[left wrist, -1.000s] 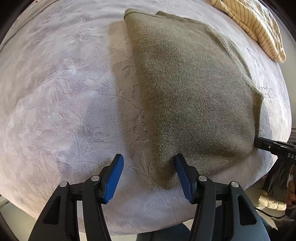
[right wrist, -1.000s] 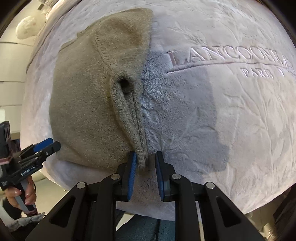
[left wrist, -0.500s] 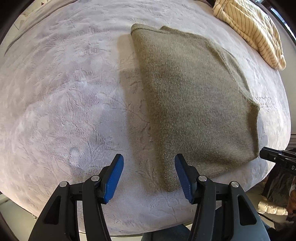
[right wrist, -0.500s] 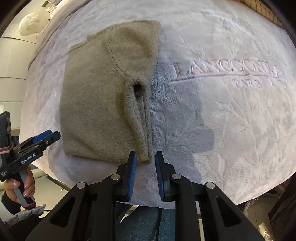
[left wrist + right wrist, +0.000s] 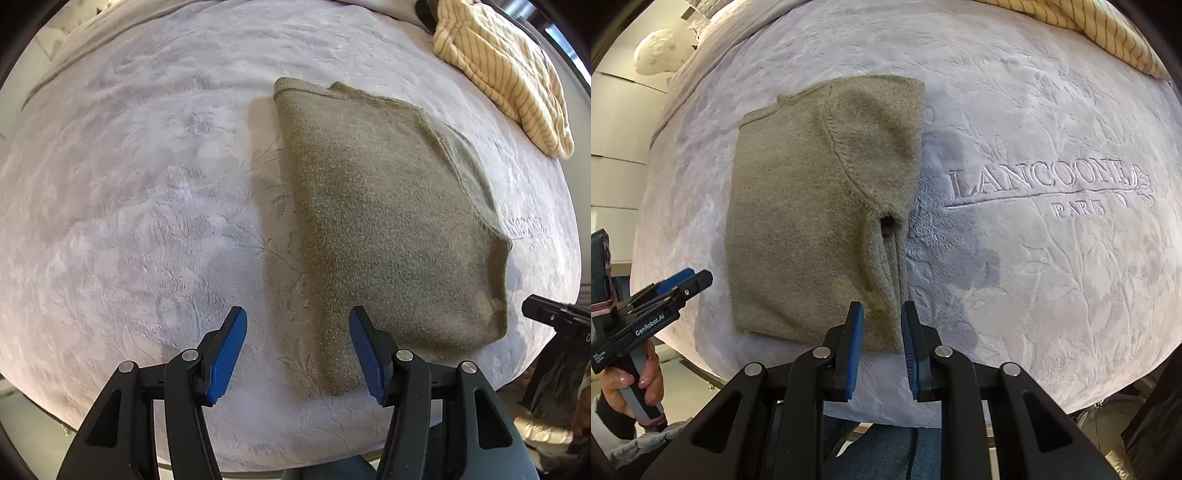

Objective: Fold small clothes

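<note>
An olive-green knit garment lies folded flat on the pale plush blanket; it also shows in the right wrist view. My left gripper is open and empty, above the blanket just left of the garment's near-left corner. It appears in the right wrist view at the left edge. My right gripper is partly open and empty, just short of the garment's near-right corner, with nothing between its blue pads. Its tip shows in the left wrist view.
A cream striped garment lies at the far right of the blanket, also in the right wrist view. The blanket has an embossed logo right of the olive garment. The bed's near edge is just below both grippers.
My right gripper has let go of the garment's near-right edge and drawn back, jaws slightly wider. My left gripper has pulled back and up. The garment lies flatter.
</note>
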{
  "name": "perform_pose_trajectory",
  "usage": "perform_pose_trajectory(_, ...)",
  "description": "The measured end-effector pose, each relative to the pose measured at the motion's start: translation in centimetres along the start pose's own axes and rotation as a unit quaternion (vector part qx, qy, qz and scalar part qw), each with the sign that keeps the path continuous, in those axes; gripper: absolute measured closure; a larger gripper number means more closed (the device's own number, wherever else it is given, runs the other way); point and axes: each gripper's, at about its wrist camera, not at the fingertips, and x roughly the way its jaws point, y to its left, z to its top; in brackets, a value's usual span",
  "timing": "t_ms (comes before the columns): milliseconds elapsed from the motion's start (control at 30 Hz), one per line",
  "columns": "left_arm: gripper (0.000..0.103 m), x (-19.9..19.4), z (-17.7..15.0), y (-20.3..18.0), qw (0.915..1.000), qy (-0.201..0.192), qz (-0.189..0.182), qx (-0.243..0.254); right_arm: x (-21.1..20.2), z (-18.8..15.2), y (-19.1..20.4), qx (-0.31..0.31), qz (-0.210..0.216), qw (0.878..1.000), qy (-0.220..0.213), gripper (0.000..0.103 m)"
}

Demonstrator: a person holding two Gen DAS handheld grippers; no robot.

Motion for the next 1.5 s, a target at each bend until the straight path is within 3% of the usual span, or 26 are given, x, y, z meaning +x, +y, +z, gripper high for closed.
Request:
perform_pose_trajectory(333, 0.044, -0.8, 0.7, 0.0, 0.9997, -0.001, 0.020, -0.011, -0.7, 1.9, 0.7, 0.026, 0.006, 0.999, -0.026, 0.077)
perform_pose_trajectory(400, 0.044, -1.4, 1.3, 0.1, 0.9995, -0.012, 0.020, -0.019, -0.7, 2.4, 0.9, 0.025, 0.001, 0.999, -0.032, 0.049)
perform_pose_trajectory(433, 0.044, -1.7, 1.4, 0.1, 0.9994, -0.015, 0.020, -0.023, -0.5, 2.8, 0.9, 0.023, -0.007, 0.999, -0.033, 0.048)
perform_pose_trajectory(667, 0.044, -1.9, 1.9, 0.3, 0.9991, -0.012, 0.032, -0.027, 4.6, 5.4, -0.9, 0.050, -0.042, 0.998, 0.004, 0.048)
perform_pose_trajectory(733, 0.044, -2.0, 1.8, 0.2, 0.9990, -0.011, 0.033, -0.029, 5.3, 5.2, -1.8, 0.061, -0.035, 0.997, 0.014, 0.048)
perform_pose_trajectory(1133, 0.044, -2.4, 2.3, 0.2, 0.9989, -0.017, 0.026, -0.036, -1.0, 4.5, -0.5, 0.043, -0.016, 0.999, -0.021, 0.047)
perform_pose_trajectory(1433, 0.044, -3.9, 3.1, -1.2, 0.9988, -0.033, 0.032, -0.016, -3.4, 4.4, 3.2, 0.006, -0.044, 0.998, -0.045, 0.033)
perform_pose_trajectory(1467, 0.039, -4.1, 3.2, -1.1, 0.9988, -0.035, 0.031, -0.015, -3.6, 4.4, 3.3, 0.005, -0.047, 0.998, -0.047, 0.032)
perform_pose_trajectory(1500, 0.019, -4.2, 3.3, -1.1, 0.9988, -0.036, 0.030, -0.015, -3.8, 4.3, 3.2, 0.004, -0.049, 0.998, -0.049, 0.032)
